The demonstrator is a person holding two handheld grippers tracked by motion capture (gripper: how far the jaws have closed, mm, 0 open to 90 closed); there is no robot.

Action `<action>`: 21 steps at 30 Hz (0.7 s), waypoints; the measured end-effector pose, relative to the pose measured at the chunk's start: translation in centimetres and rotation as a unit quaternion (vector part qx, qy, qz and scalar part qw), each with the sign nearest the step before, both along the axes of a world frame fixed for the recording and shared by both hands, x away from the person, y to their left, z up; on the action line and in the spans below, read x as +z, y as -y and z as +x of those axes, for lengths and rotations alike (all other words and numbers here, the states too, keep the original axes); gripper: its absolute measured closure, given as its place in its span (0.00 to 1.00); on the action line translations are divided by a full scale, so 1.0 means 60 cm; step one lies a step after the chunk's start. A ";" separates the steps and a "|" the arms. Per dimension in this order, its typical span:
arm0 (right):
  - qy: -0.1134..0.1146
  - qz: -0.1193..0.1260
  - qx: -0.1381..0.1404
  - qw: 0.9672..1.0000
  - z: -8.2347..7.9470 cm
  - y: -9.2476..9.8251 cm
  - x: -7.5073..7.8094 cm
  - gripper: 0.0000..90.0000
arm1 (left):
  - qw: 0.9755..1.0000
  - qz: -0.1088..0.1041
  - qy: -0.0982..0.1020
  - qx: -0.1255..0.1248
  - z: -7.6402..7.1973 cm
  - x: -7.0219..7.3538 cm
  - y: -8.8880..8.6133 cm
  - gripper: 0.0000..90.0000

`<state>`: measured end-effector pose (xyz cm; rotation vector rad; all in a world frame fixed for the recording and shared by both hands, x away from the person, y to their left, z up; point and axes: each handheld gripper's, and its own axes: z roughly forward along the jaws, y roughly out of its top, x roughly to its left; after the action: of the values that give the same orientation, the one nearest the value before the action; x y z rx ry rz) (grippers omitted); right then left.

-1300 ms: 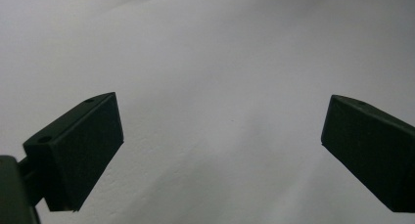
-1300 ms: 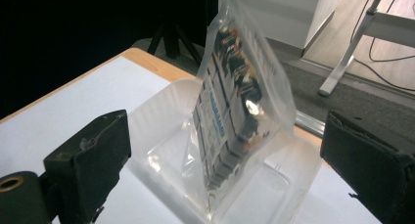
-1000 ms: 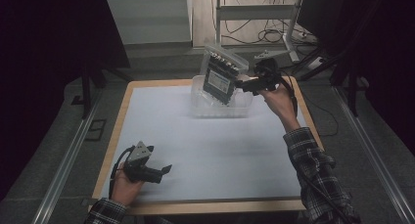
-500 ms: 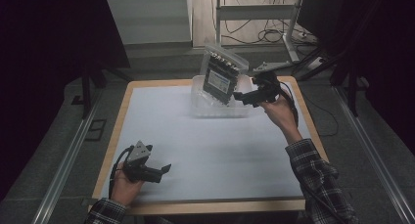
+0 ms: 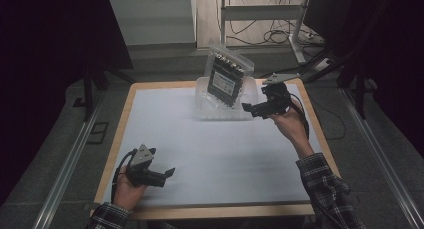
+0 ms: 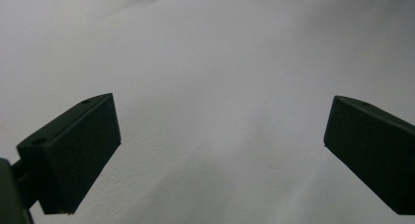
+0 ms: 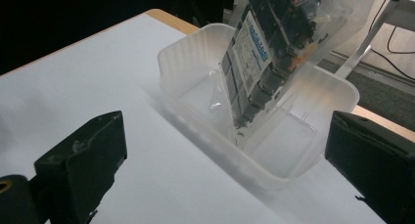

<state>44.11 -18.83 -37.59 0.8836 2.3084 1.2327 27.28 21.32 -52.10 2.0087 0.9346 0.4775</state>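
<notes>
A clear plastic bag of dark parts with a white label [image 5: 228, 75] [image 7: 274, 48] stands tilted in a translucent plastic tub [image 5: 205, 109] [image 7: 205, 62] at the back of the table. My right gripper [image 5: 252, 109] [image 7: 225, 155] hangs open just right of the tub, apart from the bag, nothing between its jaws. My left gripper [image 5: 167, 174] [image 6: 220, 136] rests open near the front left of the white table surface [image 5: 220, 154], jaws wide over bare sheet.
The table has a wooden rim [image 5: 120, 139]. Behind it are a metal stand [image 5: 300, 24] and loose cables [image 5: 280, 36] on the floor. Dark curtains close in left and right.
My right gripper has let go of the bag and drawn back to the right and toward the person. The bag now stands in the tub on its own. The left gripper has stayed still.
</notes>
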 end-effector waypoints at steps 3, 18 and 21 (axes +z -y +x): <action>0.004 0.001 0.000 1.000 -0.010 0.001 -0.005 0.02 | 1.000 -0.001 0.001 0.000 0.000 0.000 0.001 0.00; 0.005 0.012 0.003 1.000 -0.044 0.006 -0.039 0.02 | 1.000 0.000 0.002 -0.003 -0.001 0.000 0.001 0.01; 0.007 0.012 0.003 1.000 -0.049 0.008 -0.044 0.02 | 1.000 0.000 0.002 -0.003 -0.001 0.000 0.002 0.01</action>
<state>41.14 -19.32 -40.25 0.8746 2.2920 1.2663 27.21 21.23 -52.12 2.0103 0.9257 0.4781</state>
